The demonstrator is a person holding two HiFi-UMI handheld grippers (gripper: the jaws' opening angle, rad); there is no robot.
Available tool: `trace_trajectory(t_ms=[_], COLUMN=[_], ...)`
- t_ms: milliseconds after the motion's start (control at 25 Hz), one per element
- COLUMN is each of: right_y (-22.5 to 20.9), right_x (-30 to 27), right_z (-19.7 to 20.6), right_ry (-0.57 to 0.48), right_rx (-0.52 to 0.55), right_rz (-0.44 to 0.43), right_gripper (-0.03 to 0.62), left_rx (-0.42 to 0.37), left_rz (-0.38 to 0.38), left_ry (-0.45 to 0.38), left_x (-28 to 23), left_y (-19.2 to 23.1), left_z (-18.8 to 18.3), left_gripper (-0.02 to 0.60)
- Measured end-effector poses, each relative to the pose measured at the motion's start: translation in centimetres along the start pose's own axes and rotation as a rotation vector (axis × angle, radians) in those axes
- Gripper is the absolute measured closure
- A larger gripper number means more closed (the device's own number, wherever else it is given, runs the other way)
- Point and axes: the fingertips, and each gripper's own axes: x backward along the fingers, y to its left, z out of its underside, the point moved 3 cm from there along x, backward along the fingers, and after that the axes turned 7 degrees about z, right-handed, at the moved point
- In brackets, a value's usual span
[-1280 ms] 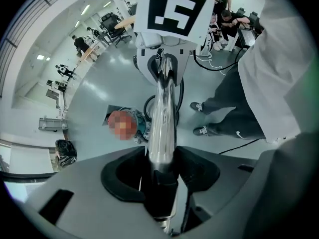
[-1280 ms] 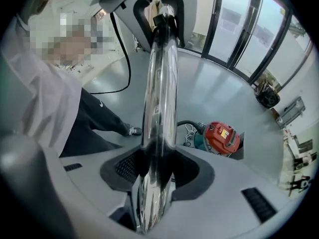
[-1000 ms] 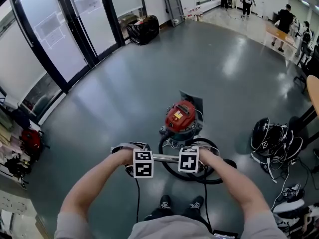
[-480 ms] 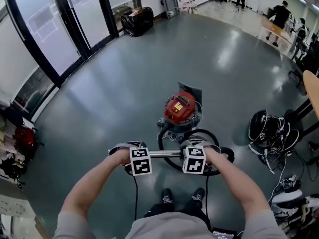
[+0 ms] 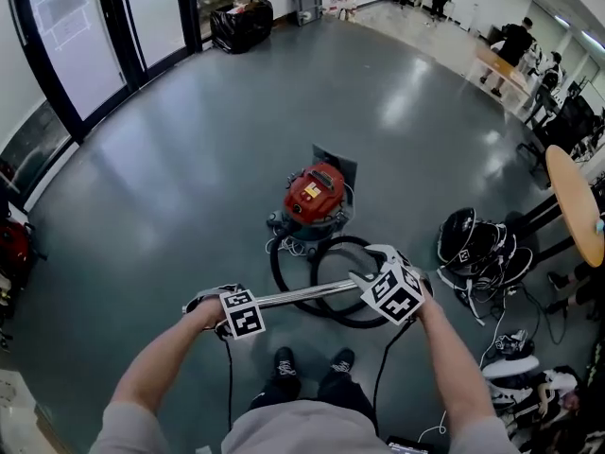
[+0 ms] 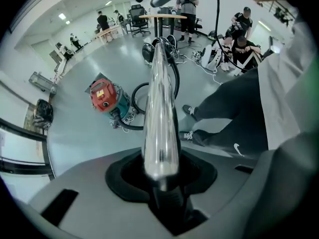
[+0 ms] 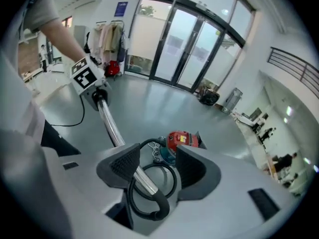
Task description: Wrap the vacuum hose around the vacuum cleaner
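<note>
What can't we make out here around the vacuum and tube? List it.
- Print on the vacuum cleaner label: too small in every view.
- The grey panel behind it: head view, partly hidden by the vacuum cleaner; unidentifiable.
- End of the metal tube: left gripper view, sunk in the left hand-held gripper's dark recess.
- The white cord at the vacuum cleaner's base: too small to trace.

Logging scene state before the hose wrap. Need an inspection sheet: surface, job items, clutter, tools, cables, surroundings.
Surface: grey glossy floor.
Job's things: red vacuum cleaner on the floor; black hose looped before it; metal tube spans both tools.
Clutter: black gear pile at right; black bag by the doors.
Tools: left tool shut on the tube's end; right tool jaws apart, just been opening, tube between them.
Cables: black cable hangs from each tool; white cord beside the vacuum.
Surroundings: glass doors, round table, people far off.
</note>
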Motion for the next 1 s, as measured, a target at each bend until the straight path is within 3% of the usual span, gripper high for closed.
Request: trace_trajectory(t_ms=[200, 520, 1000], right_y=[0.3, 1.4, 5.5], right_x=[1.7, 3.4, 1.7], right_z=[3.9, 9.9, 17.7], right_ry=[0.026, 0.033, -0.002], right_rx=[-0.116, -0.189, -0.225], right_rz=[0.03, 0.001, -0.162], right_gripper=[0.372, 0.372, 0.372], left_rx=[0.179, 0.46, 0.856], left_rz=[0.033, 0.059, 0.089], left_ry=[-0.045, -0.08, -0.14], left_x=[-2.3, -5.6, -12.5], left_y=[-1.4, -4.1, -10.2], left_z=[0.6, -0.7, -5.5], left_gripper=[0.433, 0.433, 0.433])
